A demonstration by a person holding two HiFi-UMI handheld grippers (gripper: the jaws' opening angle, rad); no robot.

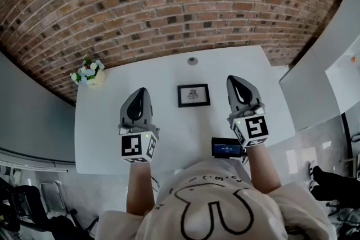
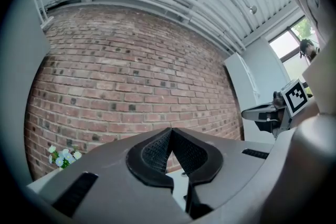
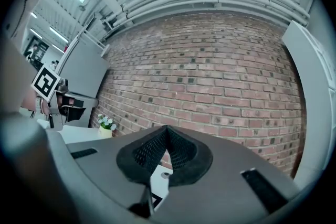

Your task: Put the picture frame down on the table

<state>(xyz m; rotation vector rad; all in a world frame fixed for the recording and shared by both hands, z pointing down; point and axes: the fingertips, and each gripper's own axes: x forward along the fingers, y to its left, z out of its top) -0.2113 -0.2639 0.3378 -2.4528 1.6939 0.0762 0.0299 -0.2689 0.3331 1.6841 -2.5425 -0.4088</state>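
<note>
Picture frame (image 1: 193, 95): black-edged, resting near the centre of the white worktop (image 1: 101, 137), clear of both grippers. Whether it lies flat or stands propped cannot be determined.

Left gripper (image 1: 140, 98): at 9 o'clock of the frame, apart from it. Its own view shows the fingers (image 2: 157, 150) closed tip to tip, nothing between them.

Right gripper (image 1: 238, 89): at 3 o'clock of the frame, apart from it. Fingers (image 3: 181, 153) likewise closed and empty.

Small round object (image 1: 192, 60): on the worktop at 12 o'clock of the frame.

Pot of white flowers (image 1: 88, 72): at 10 o'clock, near the worktop corner.

Dark device with lit screen (image 1: 225, 148): at 5 o'clock, by the near edge.

Brick wall (image 1: 169, 3): behind the worktop.
</note>
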